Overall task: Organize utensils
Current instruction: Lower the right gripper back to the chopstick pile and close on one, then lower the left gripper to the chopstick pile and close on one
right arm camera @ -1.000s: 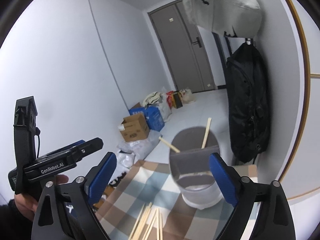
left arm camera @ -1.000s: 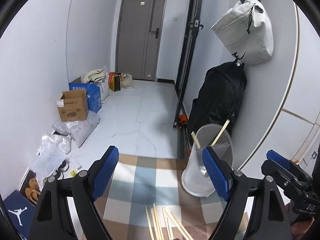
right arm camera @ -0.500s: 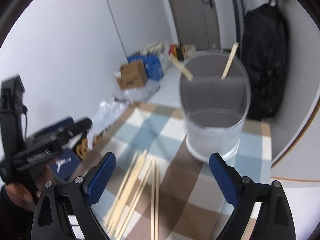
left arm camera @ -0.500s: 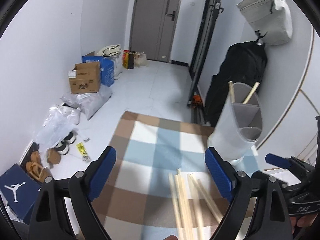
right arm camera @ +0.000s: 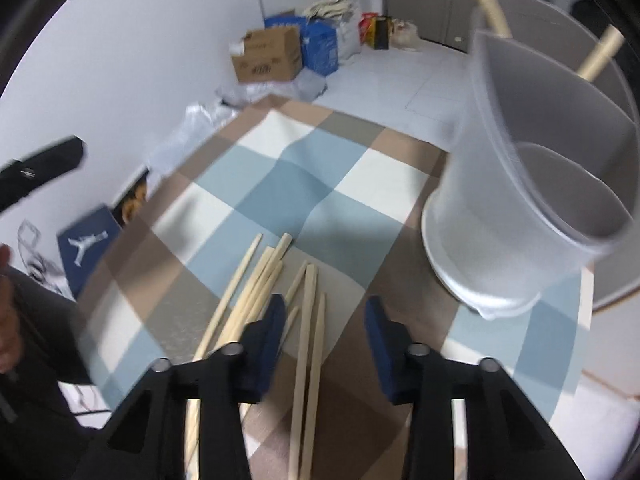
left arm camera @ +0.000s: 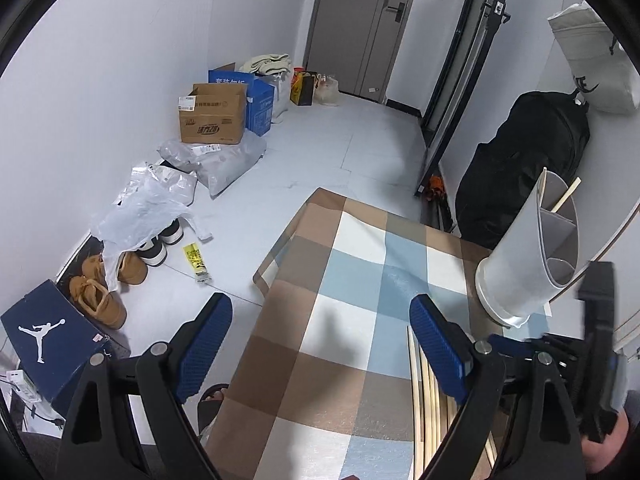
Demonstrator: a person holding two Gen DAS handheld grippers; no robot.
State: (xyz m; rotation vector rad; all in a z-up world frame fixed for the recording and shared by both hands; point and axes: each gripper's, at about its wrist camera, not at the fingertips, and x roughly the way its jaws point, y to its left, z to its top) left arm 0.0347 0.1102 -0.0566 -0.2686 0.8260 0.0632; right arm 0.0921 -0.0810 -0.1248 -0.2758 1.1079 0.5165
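Several wooden chopsticks (right arm camera: 308,320) lie loose on the checked tablecloth (right arm camera: 256,184), and show in the left wrist view (left arm camera: 424,392) too. A white divided utensil holder (right arm camera: 532,184) stands at the right with two chopsticks (right arm camera: 598,54) in its far compartment; it also shows in the left wrist view (left arm camera: 528,260). My right gripper (right arm camera: 326,320) is open, empty, low over the near ends of the loose chopsticks. My left gripper (left arm camera: 320,336) is wide open, empty, above the cloth's left part.
The table's left edge (left arm camera: 276,248) drops to a floor with shoes (left arm camera: 100,296), a shoe box (left arm camera: 52,340), plastic bags (left arm camera: 152,196) and cardboard boxes (left arm camera: 212,114). A black bag (left arm camera: 520,176) hangs on the wall behind the holder.
Both grippers have tilted down and moved toward the table. The right gripper has narrowed its jaws and dropped close over the loose chopsticks. The left one has shifted left.
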